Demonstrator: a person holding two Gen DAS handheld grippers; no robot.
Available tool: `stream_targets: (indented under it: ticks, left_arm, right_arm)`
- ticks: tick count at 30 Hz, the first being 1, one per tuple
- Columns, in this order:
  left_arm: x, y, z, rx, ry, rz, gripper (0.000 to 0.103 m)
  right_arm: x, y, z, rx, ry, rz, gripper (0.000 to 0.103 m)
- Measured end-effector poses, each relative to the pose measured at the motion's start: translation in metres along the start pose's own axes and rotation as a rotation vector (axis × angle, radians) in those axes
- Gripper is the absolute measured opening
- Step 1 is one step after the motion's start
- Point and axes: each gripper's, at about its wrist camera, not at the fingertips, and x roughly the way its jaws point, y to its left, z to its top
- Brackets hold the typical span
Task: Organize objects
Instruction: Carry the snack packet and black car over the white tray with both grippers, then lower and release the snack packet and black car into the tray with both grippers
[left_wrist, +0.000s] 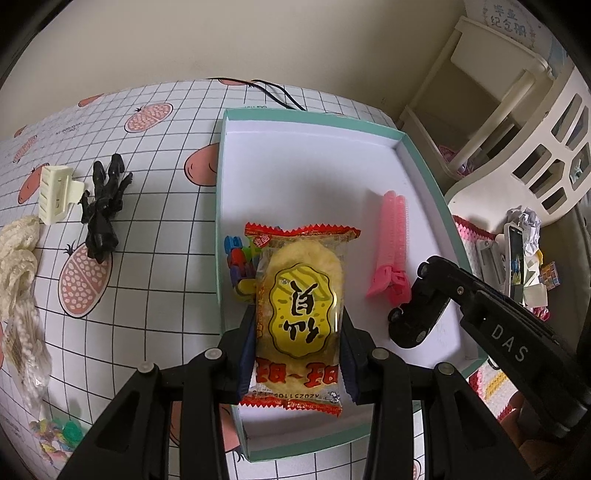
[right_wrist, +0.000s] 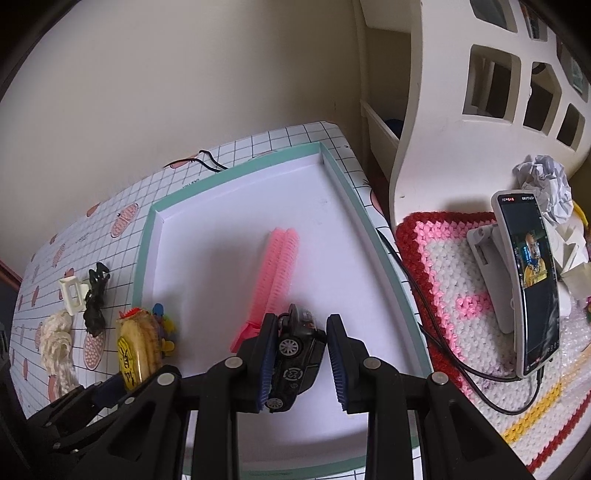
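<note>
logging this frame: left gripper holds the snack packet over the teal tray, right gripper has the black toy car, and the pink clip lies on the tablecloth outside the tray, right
Not quite. The pink clip lies inside the teal tray, on its white floor, as the right wrist view shows. The rest holds: the left gripper holds the snack packet over the tray, and the right gripper has the black toy car.

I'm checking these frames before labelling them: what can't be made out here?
- Colourful toy: left wrist view, mostly hidden behind the snack packet held in the left tongs.
- Toy car: right wrist view, whether the right tongs press it on both sides; a gap shows on one side.
- Small colourful bits: left wrist view, blurred at the edge.
- Phone screen: too small to read.
</note>
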Motion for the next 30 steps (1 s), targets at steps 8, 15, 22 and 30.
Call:
stream_targets:
  ticks: [8,15,22,30]
  left_arm:
    - [0.003,-0.0013,-0.0005,0.0,0.011,0.001,0.042]
    - [-0.0007,0.0013,0.0013,-0.007,0.005,-0.006,0.042]
    - [-0.0064,0.0049,0.0045,-0.019,-0.005,-0.018,0.045]
    - [-0.0056,0.0039,0.0035,-0.004,0.001,-0.018,0.05]
  right_arm:
    - [-0.0002,0.0006,0.0002,-0.001,-0.005,-0.002,0.034]
    - [-0.0028,0.0028,0.0011,-0.009,-0.009,-0.002,0.034]
    - [-0.0064,0.0057,0.0019,-0.017,-0.013,0.0,0.034]
    - [-0.0065,0.0088,0.0005,-0.026,-0.008,-0.001,0.034]
